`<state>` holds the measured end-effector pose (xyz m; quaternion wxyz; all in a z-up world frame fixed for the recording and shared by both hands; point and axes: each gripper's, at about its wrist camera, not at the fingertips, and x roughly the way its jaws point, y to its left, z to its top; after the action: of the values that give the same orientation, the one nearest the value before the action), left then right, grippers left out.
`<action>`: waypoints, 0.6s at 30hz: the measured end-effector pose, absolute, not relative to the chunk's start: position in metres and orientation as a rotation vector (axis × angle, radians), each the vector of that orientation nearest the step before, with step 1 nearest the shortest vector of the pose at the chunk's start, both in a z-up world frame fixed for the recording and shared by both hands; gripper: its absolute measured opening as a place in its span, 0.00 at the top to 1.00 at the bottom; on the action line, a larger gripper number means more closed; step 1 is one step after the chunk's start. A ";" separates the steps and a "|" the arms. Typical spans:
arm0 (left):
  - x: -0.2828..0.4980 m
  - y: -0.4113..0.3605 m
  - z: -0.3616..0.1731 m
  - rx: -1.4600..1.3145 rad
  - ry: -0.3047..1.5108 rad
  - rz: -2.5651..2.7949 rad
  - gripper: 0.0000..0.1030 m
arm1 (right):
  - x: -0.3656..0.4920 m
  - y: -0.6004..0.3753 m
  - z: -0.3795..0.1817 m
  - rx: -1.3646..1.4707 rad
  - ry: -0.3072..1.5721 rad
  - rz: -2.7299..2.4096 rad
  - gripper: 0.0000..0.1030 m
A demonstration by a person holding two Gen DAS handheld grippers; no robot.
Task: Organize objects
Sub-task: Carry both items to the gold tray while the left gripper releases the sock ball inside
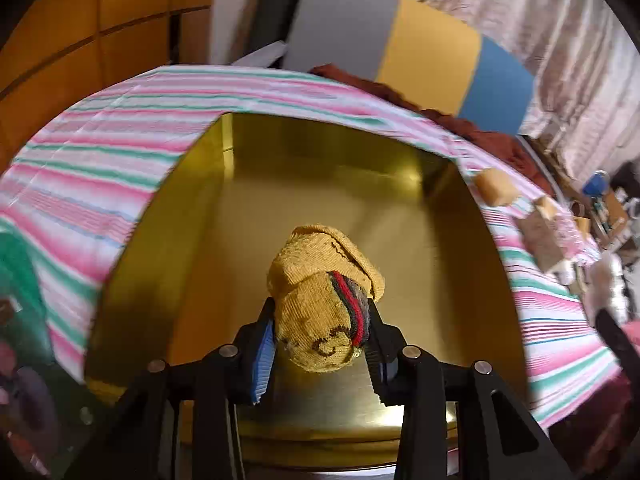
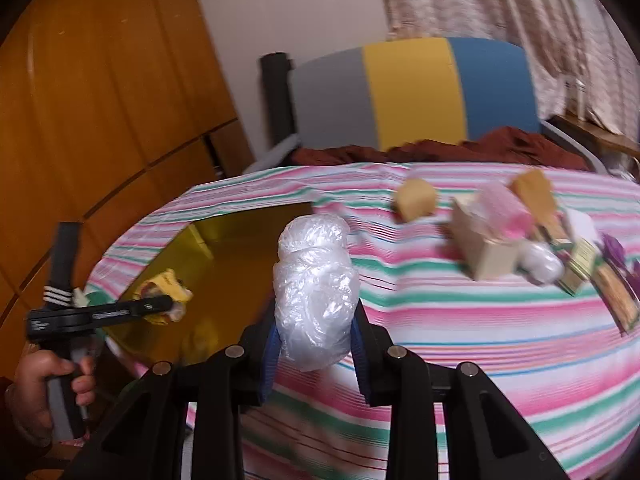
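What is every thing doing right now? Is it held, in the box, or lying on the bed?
Left gripper: shut on the yellow sock.
Yellow sock: rolled up, held over the gold box.
Gold box: open; nothing seen lying in it.
Right gripper: shut on the plastic bundle.
Plastic bundle: crumpled, held above the striped cloth.
Small boxes: lying on the cloth.
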<state>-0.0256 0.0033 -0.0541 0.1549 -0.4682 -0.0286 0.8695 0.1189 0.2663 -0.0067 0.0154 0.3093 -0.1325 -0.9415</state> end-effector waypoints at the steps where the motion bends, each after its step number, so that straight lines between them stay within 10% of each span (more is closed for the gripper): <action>1: -0.027 -0.001 -0.056 -1.359 -0.075 2.505 0.61 | 0.116 0.260 -0.005 0.959 -0.401 -2.909 0.70; 9: -0.032 -0.033 -0.060 -1.447 -0.118 2.566 0.54 | 0.094 0.208 -0.005 0.978 -0.331 -2.786 0.70; 14: -0.027 -0.046 -0.038 -1.357 -0.205 2.631 0.17 | 0.086 0.184 -0.008 0.996 -0.268 -2.729 0.70; 18: -0.018 -0.058 -0.015 -1.208 -0.248 2.761 0.09 | 0.074 0.168 -0.018 1.059 -0.256 -2.673 0.70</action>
<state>-0.0184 -0.0578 -0.0153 0.0586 -0.3989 -0.0820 0.9115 0.0737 0.1678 -0.0182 0.1271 0.3640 -0.0881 -0.9184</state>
